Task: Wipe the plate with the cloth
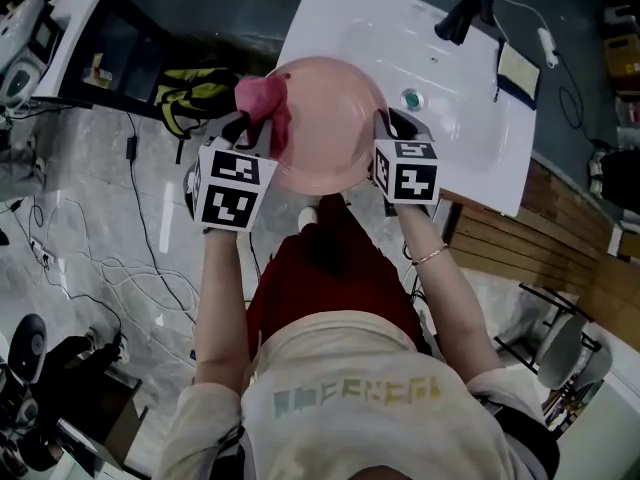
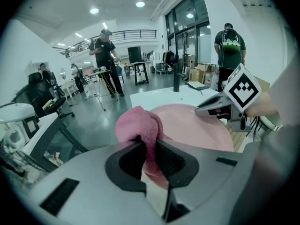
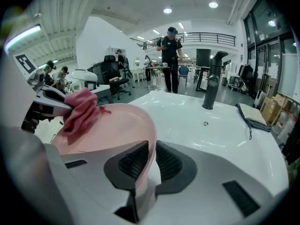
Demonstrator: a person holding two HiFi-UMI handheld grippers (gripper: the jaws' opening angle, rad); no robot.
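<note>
A pink plate (image 1: 328, 123) is held above the near edge of a white sink. My right gripper (image 1: 388, 133) is shut on its right rim; in the right gripper view the plate (image 3: 112, 128) passes edge-on between the jaws of the right gripper (image 3: 149, 163). My left gripper (image 1: 255, 133) is shut on a pink cloth (image 1: 265, 103) at the plate's left rim. In the left gripper view the cloth (image 2: 140, 128) bunches up between the jaws of the left gripper (image 2: 149, 156), with the plate (image 2: 197, 128) behind it. The cloth (image 3: 82, 109) hangs onto the plate's far side.
The white sink counter (image 1: 450, 78) has a black faucet (image 1: 465, 13), a drain (image 1: 412, 98) and a notebook (image 1: 518, 73). A black-and-yellow bag (image 1: 190, 98) lies left of the sink. Cables cross the floor at left (image 1: 110, 258). People stand in the hall behind (image 2: 105, 62).
</note>
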